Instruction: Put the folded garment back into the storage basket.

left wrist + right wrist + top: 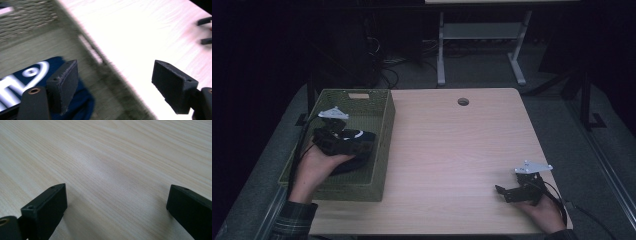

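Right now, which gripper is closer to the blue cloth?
Left. The left gripper hangs over the blue cloth in the basket; the right gripper sits far across the table.

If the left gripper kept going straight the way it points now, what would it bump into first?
Probably the near wall of the green woven basket. The left gripper, jaws open, sits over the dark blue cloth inside and aims across that wall toward the pale wooden table. Depth is uncertain.
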### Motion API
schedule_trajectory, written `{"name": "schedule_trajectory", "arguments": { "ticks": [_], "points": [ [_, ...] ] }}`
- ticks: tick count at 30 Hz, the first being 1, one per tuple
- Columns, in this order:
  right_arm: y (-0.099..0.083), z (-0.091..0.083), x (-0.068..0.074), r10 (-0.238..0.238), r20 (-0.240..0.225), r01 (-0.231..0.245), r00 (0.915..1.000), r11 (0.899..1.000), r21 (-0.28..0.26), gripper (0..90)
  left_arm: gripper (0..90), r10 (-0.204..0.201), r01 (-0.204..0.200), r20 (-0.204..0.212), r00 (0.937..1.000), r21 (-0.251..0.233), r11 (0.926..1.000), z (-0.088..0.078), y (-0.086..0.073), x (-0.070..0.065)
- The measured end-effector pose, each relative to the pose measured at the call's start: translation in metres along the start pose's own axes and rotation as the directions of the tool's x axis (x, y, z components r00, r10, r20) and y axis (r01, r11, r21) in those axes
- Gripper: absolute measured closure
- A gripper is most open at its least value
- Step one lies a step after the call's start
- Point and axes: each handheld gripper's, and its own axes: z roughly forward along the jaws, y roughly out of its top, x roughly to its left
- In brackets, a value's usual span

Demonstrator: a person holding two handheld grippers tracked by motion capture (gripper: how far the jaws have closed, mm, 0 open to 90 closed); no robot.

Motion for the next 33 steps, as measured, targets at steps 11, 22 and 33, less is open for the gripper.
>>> {"name": "schedule_trajectory", "arguments": {
  "ticks": [11, 22, 33],
  "points": [
    [0.000, 0.000, 0.000, 0.000, 0.000, 0.000, 1.0000, 1.000, 0.000, 2.8, 19.8, 0.055, -0.054, 0.093, 0.9941, -0.017, 0.9984, 0.038, 0.008, -0.039],
    [0.000, 0.000, 0.000, 0.001, 0.000, -0.001, 1.0000, 1.000, 0.000, 2.8, 19.7, 0.111, -0.103, 0.147, 0.9829, -0.061, 0.9928, 0.075, 0.017, -0.080],
    [0.000, 0.000, 0.000, -0.002, 0.001, 0.002, 1.0000, 1.000, -0.001, 2.8, 19.8, 0.191, -0.199, 0.173, 0.9663, 0.032, 0.9794, 0.132, 0.005, -0.116]
  ]
}}
